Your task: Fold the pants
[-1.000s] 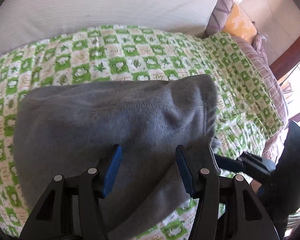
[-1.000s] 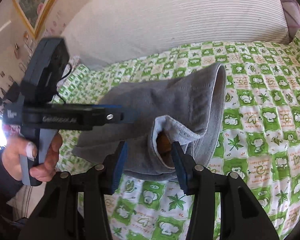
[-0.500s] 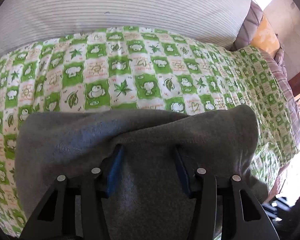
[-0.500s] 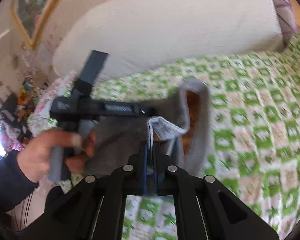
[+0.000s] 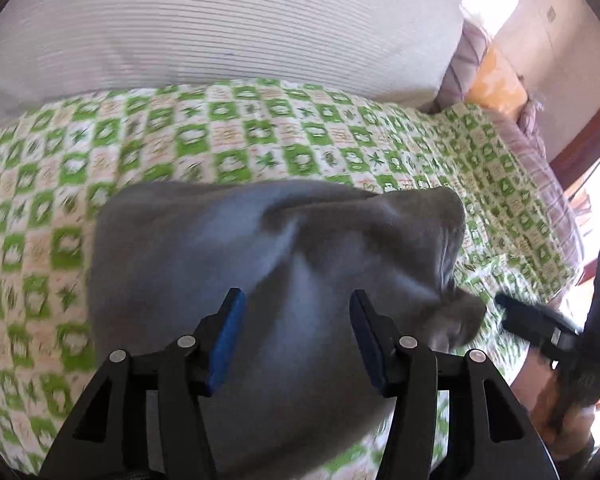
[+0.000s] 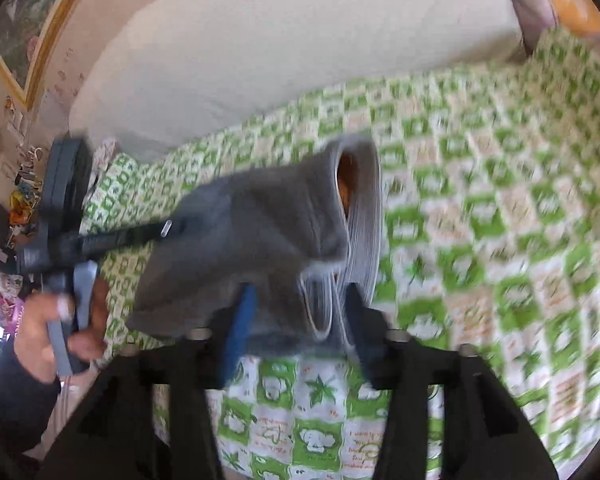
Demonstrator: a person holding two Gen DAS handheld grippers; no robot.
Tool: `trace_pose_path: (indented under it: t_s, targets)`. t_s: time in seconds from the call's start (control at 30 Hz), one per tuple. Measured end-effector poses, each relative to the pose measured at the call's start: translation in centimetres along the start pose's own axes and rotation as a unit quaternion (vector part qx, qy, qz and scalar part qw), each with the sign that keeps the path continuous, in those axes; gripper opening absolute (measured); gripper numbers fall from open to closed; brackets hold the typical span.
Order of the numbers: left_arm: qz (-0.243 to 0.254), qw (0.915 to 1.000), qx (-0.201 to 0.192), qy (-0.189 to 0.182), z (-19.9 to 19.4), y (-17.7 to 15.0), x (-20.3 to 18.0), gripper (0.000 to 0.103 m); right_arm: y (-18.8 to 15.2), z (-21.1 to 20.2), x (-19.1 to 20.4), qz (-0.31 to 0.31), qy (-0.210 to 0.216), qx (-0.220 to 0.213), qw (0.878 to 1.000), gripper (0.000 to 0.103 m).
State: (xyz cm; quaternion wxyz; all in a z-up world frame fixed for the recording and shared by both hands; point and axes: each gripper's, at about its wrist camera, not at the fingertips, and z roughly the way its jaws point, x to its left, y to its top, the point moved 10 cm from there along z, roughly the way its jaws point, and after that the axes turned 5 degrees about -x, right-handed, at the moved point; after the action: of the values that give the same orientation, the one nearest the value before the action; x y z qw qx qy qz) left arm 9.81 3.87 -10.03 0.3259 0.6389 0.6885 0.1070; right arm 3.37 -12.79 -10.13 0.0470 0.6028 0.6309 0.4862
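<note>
— Green checked bedsheet (image 5: 260,148) is carrying the grey pants (image 5: 260,264), bunched near its front edge. What are the fingers doing?

— Left gripper (image 5: 296,336) is opening above the cloth, unpinched. Right gripper (image 6: 296,320) is opening too, waistband hem lying loose between its pads.

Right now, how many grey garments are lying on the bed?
1. The grey pants lie folded on the green checked bedsheet, in front of both grippers, below the white pillow. Anything under them is hidden.
</note>
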Motion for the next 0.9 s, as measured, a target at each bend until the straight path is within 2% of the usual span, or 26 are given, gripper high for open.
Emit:
trace_pose_path:
  t_s: [0.17, 0.37, 0.4, 0.47, 0.53, 0.57, 0.63, 0.73, 0.83, 0.87, 0.9]
  targets:
    - [-0.031, 0.9995, -0.001, -0.003, -1.1, -3.1, 1.9, 0.055, 3.4, 1.1, -0.5, 0.027, 0.000, -0.034, 0.999, 0.055]
    - [-0.029, 0.9995, -0.008, 0.007, -1.7, -6.8, 2.4, 0.055, 5.6, 6.2, -1.9, 0.082, -0.005, -0.023, 0.996, 0.055]
    - [-0.028, 0.9995, -0.012, 0.008, -1.8, -7.3, 2.4, 0.055, 5.6, 7.0, -1.8, 0.082, 0.002, -0.017, 0.997, 0.049]
    - [-0.017, 0.9998, -0.007, 0.008, -1.7, -8.3, 2.3, 0.055, 5.9, 8.5, -1.3, 0.062, 0.002, -0.011, 0.998, 0.019]
    - [-0.007, 0.9999, -0.008, 0.014, -1.8, -8.9, 2.2, 0.055, 6.7, 8.7, -1.2, 0.051, -0.009, -0.029, 0.998, 0.017]
    - [-0.006, 0.9999, -0.006, 0.014, -1.6, -9.3, 2.3, 0.055, 7.3, 8.6, -1.4, 0.051, -0.014, -0.040, 0.998, 0.008]
    - [-0.007, 0.9998, -0.004, 0.017, -1.2, -10.2, 2.6, 0.055, 7.6, 9.0, -2.0, 0.060, -0.019, -0.039, 0.997, 0.008]
    - [-0.013, 0.9997, -0.005, 0.018, -1.3, -10.3, 2.8, 0.055, 5.9, 10.1, -2.9, 0.068, -0.030, -0.002, 0.997, 0.012]
    - [-0.023, 0.9996, -0.004, 0.012, -1.3, -10.3, 3.0, 0.055, 5.0, 7.8, -2.7, 0.085, -0.016, -0.020, 0.996, 0.019]
    - [-0.028, 0.9995, -0.006, 0.010, -1.4, -10.3, 3.0, 0.055, 4.6, 6.8, -2.6, 0.084, -0.017, -0.029, 0.996, 0.027]
    - [-0.031, 0.9995, -0.006, 0.010, -1.4, -10.3, 3.0, 0.055, 4.0, 5.7, -2.2, 0.081, -0.015, -0.035, 0.996, 0.041]
